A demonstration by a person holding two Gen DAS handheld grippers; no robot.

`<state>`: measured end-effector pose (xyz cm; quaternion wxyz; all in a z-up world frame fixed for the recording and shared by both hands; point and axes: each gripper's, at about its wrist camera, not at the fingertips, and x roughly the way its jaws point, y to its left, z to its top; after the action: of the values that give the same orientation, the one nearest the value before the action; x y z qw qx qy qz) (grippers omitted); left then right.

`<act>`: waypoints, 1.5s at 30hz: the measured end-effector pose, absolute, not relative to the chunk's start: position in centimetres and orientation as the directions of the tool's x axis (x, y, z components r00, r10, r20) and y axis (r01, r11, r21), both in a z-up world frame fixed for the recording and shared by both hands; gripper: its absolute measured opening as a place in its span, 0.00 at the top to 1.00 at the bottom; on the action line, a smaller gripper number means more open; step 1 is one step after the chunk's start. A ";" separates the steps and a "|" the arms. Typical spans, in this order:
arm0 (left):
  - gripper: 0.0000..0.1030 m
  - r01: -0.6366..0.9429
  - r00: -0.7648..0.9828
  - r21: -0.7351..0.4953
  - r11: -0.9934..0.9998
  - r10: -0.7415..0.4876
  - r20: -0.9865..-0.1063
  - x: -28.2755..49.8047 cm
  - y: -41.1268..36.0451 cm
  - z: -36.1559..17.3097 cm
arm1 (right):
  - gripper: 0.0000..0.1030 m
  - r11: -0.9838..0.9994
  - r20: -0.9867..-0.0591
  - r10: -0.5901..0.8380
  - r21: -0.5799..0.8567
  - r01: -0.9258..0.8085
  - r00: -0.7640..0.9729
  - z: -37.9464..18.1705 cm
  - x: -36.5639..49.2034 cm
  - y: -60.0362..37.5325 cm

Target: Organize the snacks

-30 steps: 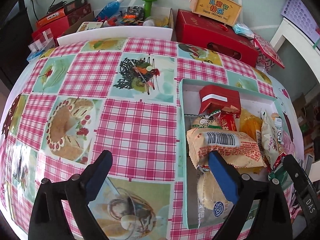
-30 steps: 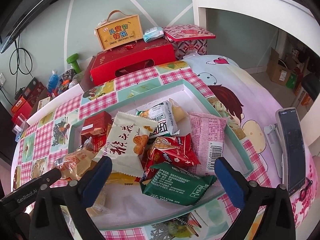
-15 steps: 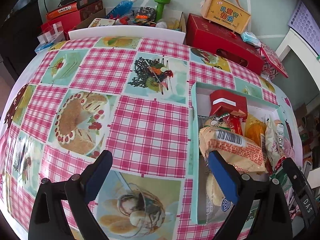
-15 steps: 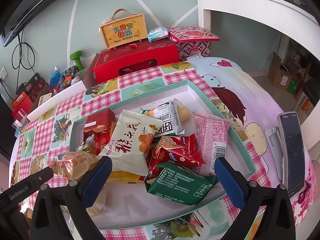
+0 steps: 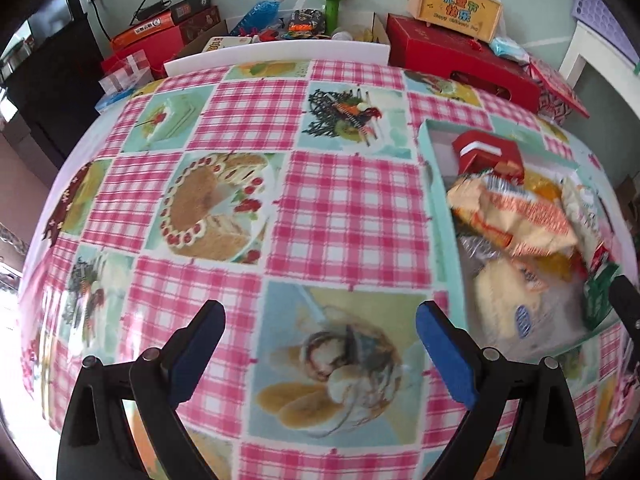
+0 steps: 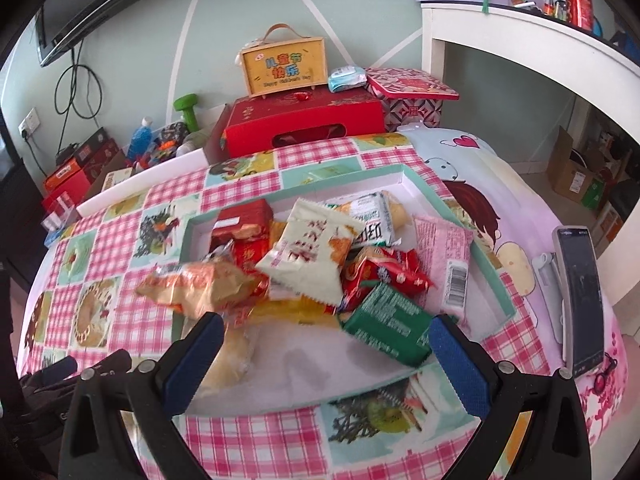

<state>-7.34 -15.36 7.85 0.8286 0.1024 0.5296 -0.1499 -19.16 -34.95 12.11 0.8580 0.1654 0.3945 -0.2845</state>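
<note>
Both grippers are spread wide and hold nothing. The left gripper (image 5: 320, 344) hovers over the checked tablecloth (image 5: 348, 208); the right gripper (image 6: 326, 354) hovers above the tray (image 6: 490, 264) heaped with snack packets (image 6: 312, 256).

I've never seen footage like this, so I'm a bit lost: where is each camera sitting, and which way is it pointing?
Left wrist: rides the left claw, facing out over the checked tablecloth; its blue fingertips show open and empty.
Right wrist: rides the right claw, facing the snack tray; its own open fingertips show.
Shared: tray, orange snack bag, red gift box.
</note>
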 end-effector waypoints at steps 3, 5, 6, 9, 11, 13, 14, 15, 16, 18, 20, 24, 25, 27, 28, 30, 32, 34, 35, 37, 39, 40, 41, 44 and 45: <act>0.07 0.361 0.402 0.030 0.932 -0.127 -0.907 -8.2 -14.5 7.3 | 0.00 0.795 -0.780 -0.345 0.052 0.604 0.522 11.5 -19.8 -33.6; 0.07 0.365 0.392 0.030 0.930 -0.124 -0.912 -8.8 -13.9 6.9 | 0.00 0.802 -0.787 -0.338 0.047 0.596 0.517 11.1 -20.2 -32.9; 0.07 0.366 0.389 0.032 0.930 -0.121 -0.913 -9.1 -13.7 6.7 | 0.00 0.805 -0.790 -0.336 0.043 0.592 0.514 10.9 -20.4 -32.5; 0.07 0.363 0.385 0.036 0.931 -0.114 -0.916 -9.8 -13.2 6.4 | 0.00 0.810 -0.799 -0.323 0.043 0.585 0.507 10.3 -20.9 -31.7; 0.07 0.359 0.386 0.039 0.933 -0.110 -0.916 -10.0 -12.9 6.4 | 0.00 0.814 -0.805 -0.315 0.044 0.579 0.504 9.9 -21.2 -31.2; 0.07 0.355 0.388 0.040 0.934 -0.108 -0.915 -10.2 -12.7 6.5 | 0.00 0.820 -0.809 -0.308 0.042 0.571 0.501 9.6 -21.3 -30.8; 0.07 0.354 0.387 0.038 0.935 -0.109 -0.916 -10.2 -12.6 6.5 | 0.00 0.822 -0.810 -0.307 0.039 0.568 0.500 9.6 -21.3 -30.7; 0.07 0.352 0.384 0.035 0.935 -0.110 -0.917 -10.2 -12.5 6.4 | 0.00 0.824 -0.810 -0.307 0.037 0.566 0.500 9.5 -21.2 -30.7; 0.07 0.349 0.382 0.033 0.936 -0.110 -0.917 -10.1 -12.5 6.4 | 0.00 0.825 -0.808 -0.308 0.036 0.564 0.502 9.6 -21.1 -30.7; 0.07 0.345 0.381 0.031 0.938 -0.109 -0.918 -10.0 -12.4 6.3 | 0.00 0.827 -0.807 -0.309 0.034 0.561 0.504 9.6 -21.1 -30.6; 0.07 0.341 0.377 0.023 0.940 -0.114 -0.919 -9.8 -12.3 6.3 | 0.00 0.829 -0.808 -0.308 0.030 0.558 0.502 9.5 -21.0 -30.5; 0.07 0.330 0.371 0.019 0.944 -0.112 -0.922 -9.4 -12.2 6.1 | 0.00 0.831 -0.813 -0.310 0.020 0.556 0.493 9.3 -20.8 -30.6; 0.07 0.328 0.369 0.016 0.945 -0.112 -0.923 -9.3 -12.2 6.0 | 0.00 0.832 -0.813 -0.311 0.018 0.555 0.492 9.3 -20.7 -30.5; 0.07 0.326 0.364 0.012 0.945 -0.114 -0.925 -9.2 -12.1 5.9 | 0.00 0.835 -0.813 -0.311 0.014 0.551 0.492 9.3 -20.7 -30.6; 0.07 0.326 0.362 0.011 0.945 -0.114 -0.925 -9.1 -12.1 5.9 | 0.00 0.834 -0.813 -0.313 0.012 0.551 0.490 9.3 -20.7 -30.6; 0.07 0.327 0.360 0.010 0.945 -0.115 -0.926 -9.1 -12.1 5.8 | 0.00 0.834 -0.813 -0.312 0.013 0.552 0.491 9.2 -20.7 -30.7; 0.07 0.327 0.359 0.011 0.945 -0.114 -0.926 -9.0 -12.0 5.7 | 0.00 0.833 -0.814 -0.309 0.018 0.554 0.492 9.2 -20.8 -30.7; 0.07 0.326 0.358 0.011 0.945 -0.113 -0.927 -8.9 -12.0 5.6 | 0.00 0.833 -0.815 -0.307 0.020 0.553 0.492 9.2 -20.8 -30.8; 0.07 0.326 0.357 0.011 0.945 -0.113 -0.927 -8.9 -12.0 5.6 | 0.00 0.833 -0.816 -0.307 0.019 0.553 0.490 9.1 -20.8 -30.8; 0.07 0.326 0.358 0.012 0.945 -0.112 -0.927 -8.9 -12.0 5.5 | 0.00 0.832 -0.818 -0.307 0.017 0.554 0.486 9.1 -20.8 -30.8; 0.07 0.326 0.358 0.012 0.945 -0.111 -0.927 -8.9 -12.0 5.5 | 0.00 0.832 -0.818 -0.307 0.018 0.555 0.487 9.1 -20.8 -30.9; 0.07 0.326 0.358 0.013 0.945 -0.111 -0.927 -8.9 -12.0 5.5 | 0.00 0.831 -0.817 -0.307 0.019 0.555 0.488 9.1 -20.9 -30.9; 0.07 0.326 0.358 0.013 0.945 -0.111 -0.927 -8.9 -12.1 5.5 | 0.00 0.831 -0.817 -0.307 0.019 0.556 0.488 9.1 -20.9 -30.9; 0.07 0.327 0.357 0.015 0.945 -0.108 -0.928 -9.0 -12.1 5.4 | 0.00 0.830 -0.818 -0.306 0.020 0.557 0.487 9.1 -20.9 -31.0; 0.07 0.327 0.356 0.016 0.945 -0.108 -0.928 -9.0 -12.1 5.4 | 0.00 0.830 -0.819 -0.306 0.021 0.557 0.486 9.1 -20.9 -31.0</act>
<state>-8.98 -12.11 5.41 0.8175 0.0992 0.5515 -0.1330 -20.92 -30.99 9.06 0.8499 0.1433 0.4389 -0.2539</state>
